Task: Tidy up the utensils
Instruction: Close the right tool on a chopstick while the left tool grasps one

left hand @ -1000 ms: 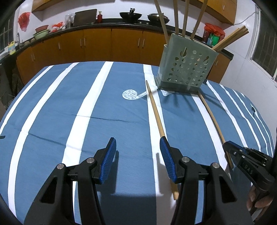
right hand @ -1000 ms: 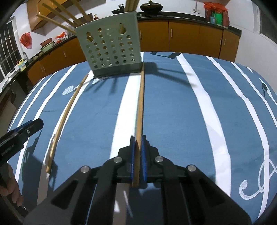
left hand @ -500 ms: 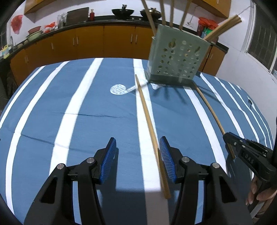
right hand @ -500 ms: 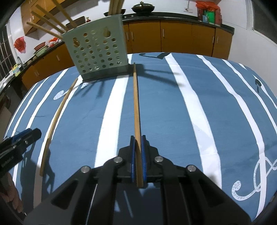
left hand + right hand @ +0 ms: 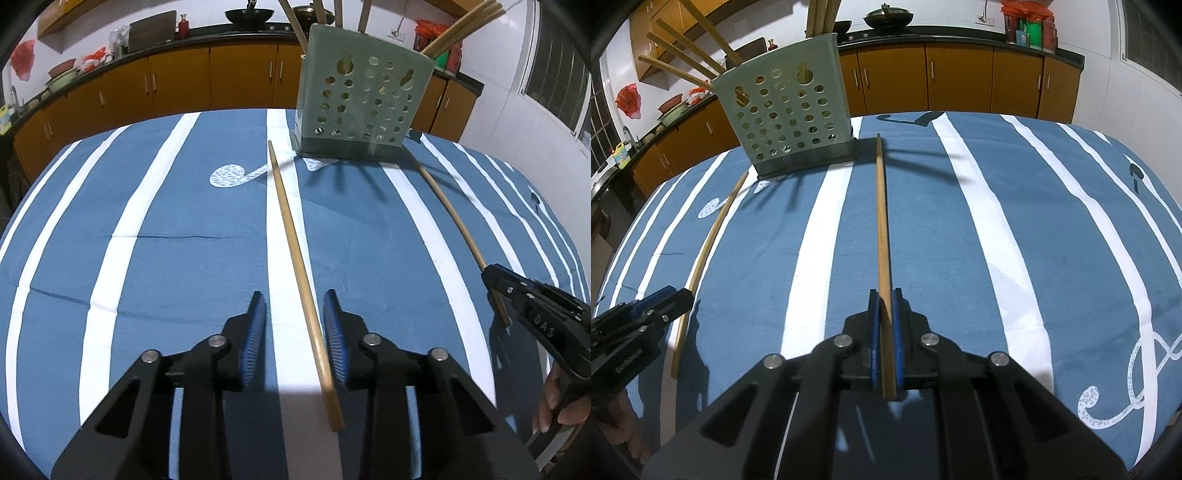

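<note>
A pale green perforated utensil holder stands at the far side of the table with several chopsticks in it; it also shows in the right wrist view. One wooden chopstick lies on the cloth and runs between the fingers of my left gripper, which is open around it, close to its right pad. My right gripper is shut on a second chopstick that points at the holder. In the left wrist view that chopstick and the right gripper show at right.
The table wears a blue cloth with white stripes. Orange kitchen cabinets and a dark counter with pots stand behind. The table edge curves off at the right.
My left gripper has moved right and forward so the lying chopstick now sits between its fingers, and the fingers have narrowed. My right gripper still holds its chopstick, lifted slightly.
</note>
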